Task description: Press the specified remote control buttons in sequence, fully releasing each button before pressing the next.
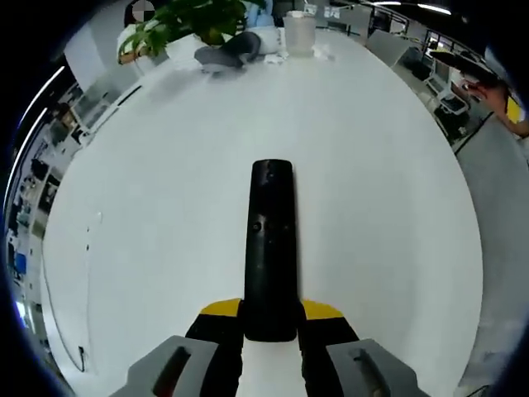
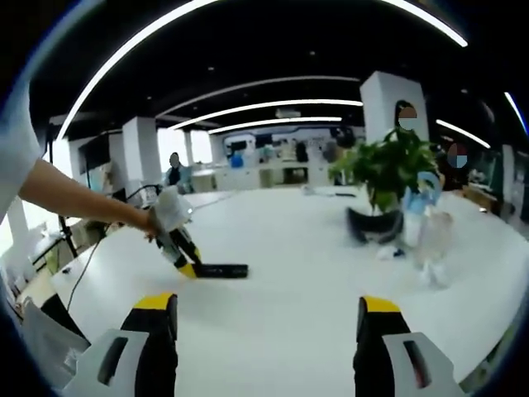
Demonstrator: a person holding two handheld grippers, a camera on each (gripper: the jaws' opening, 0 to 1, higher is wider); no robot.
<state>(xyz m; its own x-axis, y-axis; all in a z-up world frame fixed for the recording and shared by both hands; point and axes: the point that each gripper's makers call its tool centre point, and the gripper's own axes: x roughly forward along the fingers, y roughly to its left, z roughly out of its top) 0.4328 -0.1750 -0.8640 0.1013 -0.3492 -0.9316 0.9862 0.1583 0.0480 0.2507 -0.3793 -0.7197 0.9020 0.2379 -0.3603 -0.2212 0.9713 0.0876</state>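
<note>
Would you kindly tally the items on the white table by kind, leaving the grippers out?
Remote control: 1
Potted plant: 1
Clear jar: 1
Total: 3, all on the white table.

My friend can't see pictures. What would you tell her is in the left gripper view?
A long black remote control lies on a big white table, its near end held between the yellow-tipped jaws of the left gripper. At the table's far end are a leafy green plant and a clear container.
</note>
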